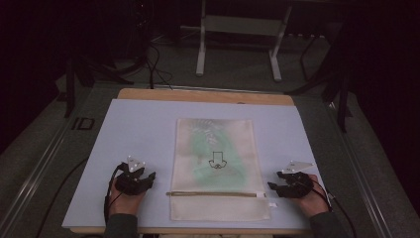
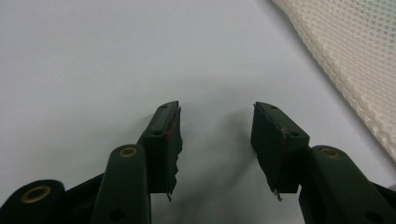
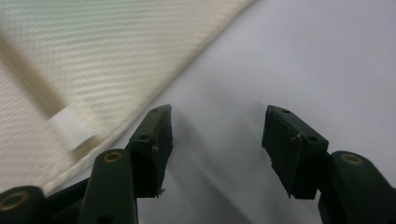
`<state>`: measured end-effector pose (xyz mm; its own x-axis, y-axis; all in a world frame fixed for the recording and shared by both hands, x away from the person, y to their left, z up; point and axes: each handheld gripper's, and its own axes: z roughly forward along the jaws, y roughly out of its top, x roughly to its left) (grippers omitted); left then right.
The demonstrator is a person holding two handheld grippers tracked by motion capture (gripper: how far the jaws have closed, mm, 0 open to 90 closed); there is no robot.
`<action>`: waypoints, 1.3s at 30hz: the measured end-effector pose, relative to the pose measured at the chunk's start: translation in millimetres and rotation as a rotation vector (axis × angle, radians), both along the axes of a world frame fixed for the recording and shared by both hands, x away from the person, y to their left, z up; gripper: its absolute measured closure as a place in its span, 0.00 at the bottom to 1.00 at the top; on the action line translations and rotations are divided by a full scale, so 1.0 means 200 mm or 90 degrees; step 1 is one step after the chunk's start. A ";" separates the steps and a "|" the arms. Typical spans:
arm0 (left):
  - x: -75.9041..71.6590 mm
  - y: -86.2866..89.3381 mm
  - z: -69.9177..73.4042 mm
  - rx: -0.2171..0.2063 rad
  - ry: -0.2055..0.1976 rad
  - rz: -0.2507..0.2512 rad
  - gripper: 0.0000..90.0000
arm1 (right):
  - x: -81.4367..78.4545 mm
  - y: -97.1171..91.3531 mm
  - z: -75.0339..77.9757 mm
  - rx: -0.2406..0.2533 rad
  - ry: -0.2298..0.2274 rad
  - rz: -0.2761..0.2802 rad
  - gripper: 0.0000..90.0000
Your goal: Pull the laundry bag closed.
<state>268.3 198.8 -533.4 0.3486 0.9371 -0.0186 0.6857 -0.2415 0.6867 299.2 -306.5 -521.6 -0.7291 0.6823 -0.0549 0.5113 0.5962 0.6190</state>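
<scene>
A cream mesh zipper bag (image 1: 216,166) lies flat in the middle of the pale board (image 1: 133,129), with something green and a small dark printed mark inside it. Its tan zipper (image 1: 215,194) runs across near the front, the white pull tab (image 1: 271,204) at the right end. My left gripper (image 1: 151,177) rests open on the board just left of the bag; the mesh edge (image 2: 355,60) shows past its jaws. My right gripper (image 1: 271,187) stands open just right of the zipper end, with the tab (image 3: 70,126) near its left jaw. Nothing is held.
The board sits on a wooden tabletop (image 1: 203,95) whose edge shows at the back. A white metal stand (image 1: 240,29) and cables lie on the dark floor beyond. Bare board stretches left and right of the bag.
</scene>
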 end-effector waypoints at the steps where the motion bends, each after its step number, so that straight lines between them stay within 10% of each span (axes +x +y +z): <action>1: 0.00 0.00 0.00 -0.001 0.001 -0.004 0.57 | -0.01 0.01 0.00 -0.007 0.004 0.006 0.48; 39: -0.01 -0.01 0.01 -0.023 -0.011 -0.068 0.62 | -0.02 0.28 0.15 -0.023 0.036 0.154 0.54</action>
<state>267.3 197.2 -531.6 0.4465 0.8937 -0.0445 0.6453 -0.2871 0.7079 294.7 -250.7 -492.4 -0.8734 0.4861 -0.0304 0.3847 0.7267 0.5690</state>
